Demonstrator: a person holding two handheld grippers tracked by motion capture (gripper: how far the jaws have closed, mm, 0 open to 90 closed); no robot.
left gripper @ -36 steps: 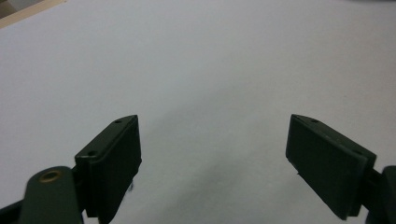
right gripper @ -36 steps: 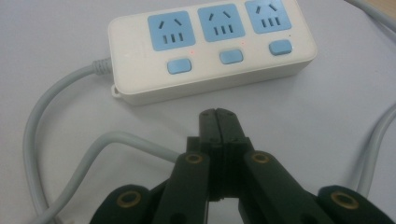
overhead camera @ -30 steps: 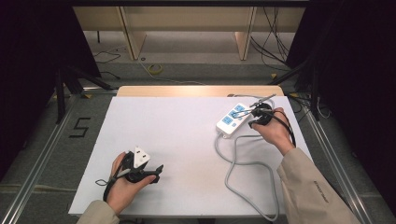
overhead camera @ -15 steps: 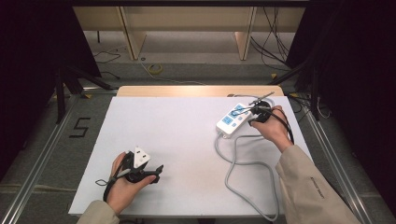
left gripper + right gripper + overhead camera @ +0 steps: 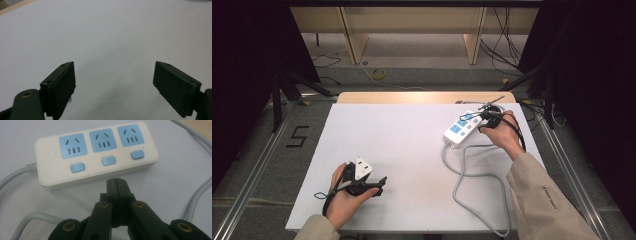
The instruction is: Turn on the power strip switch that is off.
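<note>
Nothing much has shifted since a second ago: my right hand hovers at the same spot by the power strip, my left hand rests low on the desk. My right fingers are pressed fully together, holding nothing, tips just short of the strip's near side wall, in line with the middle blue switch. The strip's long axis runs crosswise to my fingers. My left fingers stand wide apart, empty, well away from it
</note>
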